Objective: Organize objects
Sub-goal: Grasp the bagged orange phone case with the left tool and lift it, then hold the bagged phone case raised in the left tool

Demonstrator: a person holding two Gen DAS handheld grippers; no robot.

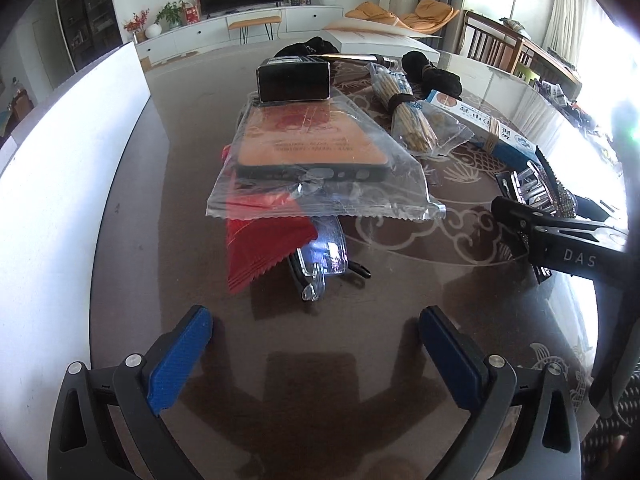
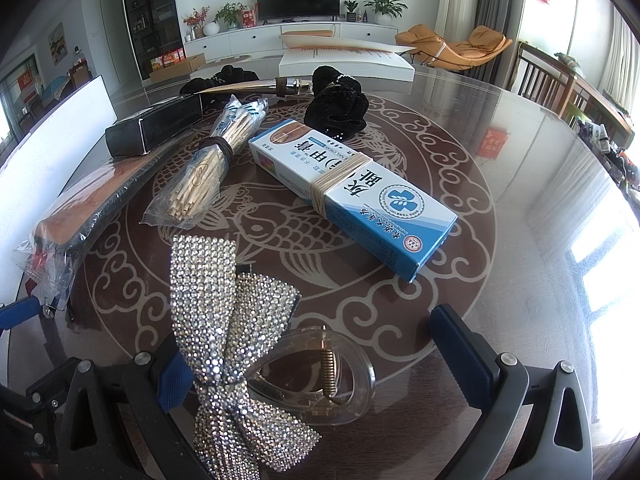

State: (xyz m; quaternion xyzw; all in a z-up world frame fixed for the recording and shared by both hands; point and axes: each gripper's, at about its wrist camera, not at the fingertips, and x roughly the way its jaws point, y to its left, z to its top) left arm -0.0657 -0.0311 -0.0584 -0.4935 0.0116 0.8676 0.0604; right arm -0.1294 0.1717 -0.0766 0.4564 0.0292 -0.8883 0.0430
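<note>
The left tool (image 1: 316, 356) hangs low over the glass worktop (image 1: 400, 280) with its blue pads wide apart and nothing between them. The right tool (image 2: 320, 364) is also spread wide; a rhinestone bow clip (image 2: 224, 320) lies between its pads, the bow resting against the left pad, the clear claw part (image 2: 320, 376) with its spring in the gap, and whether the right pad touches it is hard to say. The bow's lower tails run out of the right wrist view at the bottom. Just beyond the left tool lies a red cloth (image 1: 260, 248) and a small clear case (image 1: 324, 256), both partly tucked under a clear bag (image 1: 320, 160). That bag holds a flat orange-faced case with a dark rim; its print is upside down and too blurred to read. A black box (image 1: 294, 80) sits on the bag's far end. To the right, a second clear bag holds a bundle of wooden sticks (image 2: 204, 172) bound by a dark band. Beside it lies a blue and white carton (image 2: 352, 192) wrapped with rubber bands. Farther back sit a black scrunchie (image 2: 336, 108), a tapered metal-tipped object (image 2: 256, 86) whose kind I cannot tell, more black fabric behind it, and a white box (image 2: 348, 66) with a raised flap. A white board (image 1: 68, 184) stands along the worktop's left edge.
</note>
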